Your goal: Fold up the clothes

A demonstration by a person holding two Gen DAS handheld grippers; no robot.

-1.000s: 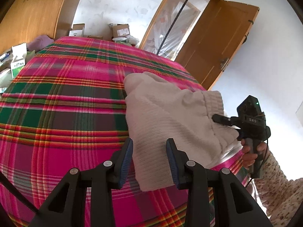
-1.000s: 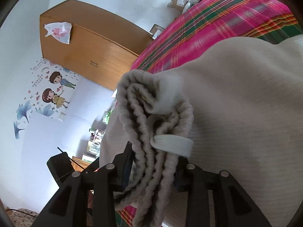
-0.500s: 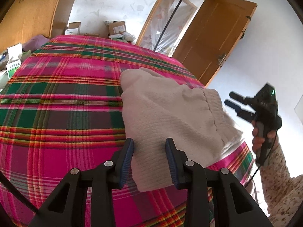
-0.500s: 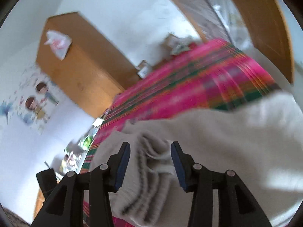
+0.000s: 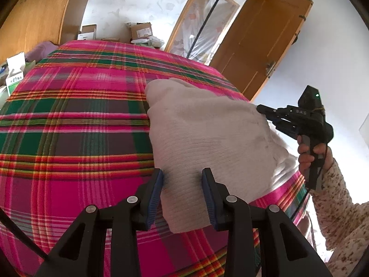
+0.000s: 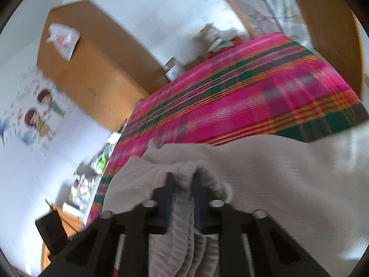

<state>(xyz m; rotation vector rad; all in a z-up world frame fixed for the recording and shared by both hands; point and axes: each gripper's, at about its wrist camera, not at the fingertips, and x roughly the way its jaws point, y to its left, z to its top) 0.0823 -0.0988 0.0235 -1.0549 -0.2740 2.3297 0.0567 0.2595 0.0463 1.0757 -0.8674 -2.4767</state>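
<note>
A beige knit garment (image 5: 207, 138) lies folded on the pink plaid bedspread (image 5: 69, 127) towards its right side. My left gripper (image 5: 182, 180) stands open over the garment's near corner, cloth showing between its blue pads (image 5: 155, 191). My right gripper (image 5: 267, 117) is at the garment's right edge, held by a hand (image 5: 309, 154) in a floral sleeve. In the blurred right wrist view its jaws are closing, and the right gripper (image 6: 182, 182) pinches the ribbed waistband of the garment (image 6: 288, 173), which bunches up between the fingers.
An open wooden door (image 5: 260, 41) stands beyond the bed's right corner. Cardboard boxes (image 5: 140, 30) sit past the far edge, and a wooden wardrobe (image 6: 92, 69) rises on the left. Small boxes and clutter (image 5: 13, 73) line the bed's left side. The bedspread (image 6: 230, 97) left of the garment is bare.
My right gripper let go of the waistband, drew back and up with open jaws, then returned and closed on the garment's right edge. The left gripper stayed put.
</note>
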